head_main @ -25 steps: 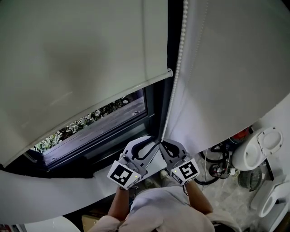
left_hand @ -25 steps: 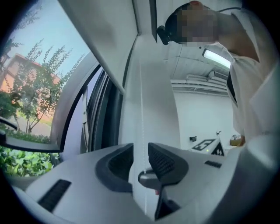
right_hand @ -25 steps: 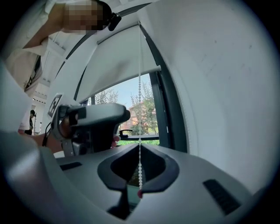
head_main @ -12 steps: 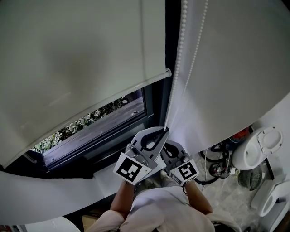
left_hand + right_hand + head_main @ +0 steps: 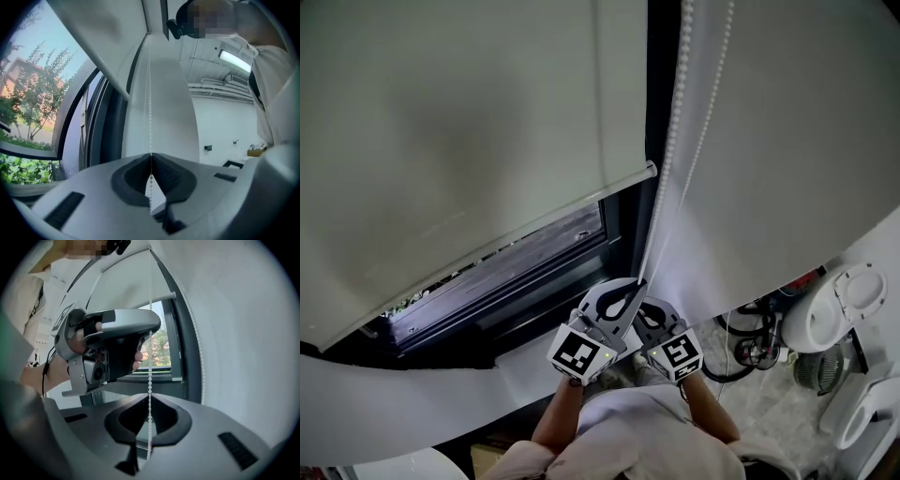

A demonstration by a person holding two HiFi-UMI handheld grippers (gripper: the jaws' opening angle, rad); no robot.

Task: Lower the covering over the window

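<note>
Blind [image 5: 459,112], where?
— Low over the window [image 5: 534,248], its bottom bar lying crosswise; the bead chain [image 5: 667,169] hangs vertically at its right edge.
— Fingers?
— The left gripper [image 5: 151,154] has just closed on the chain; the right gripper [image 5: 150,397] pinches it lower down.

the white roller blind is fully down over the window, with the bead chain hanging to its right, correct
Not fully: the white fabric roller blind is only partly down. The head view shows a strip of the dark-framed window uncovered below its bottom edge. The white bead chain does hang to its right.
</note>
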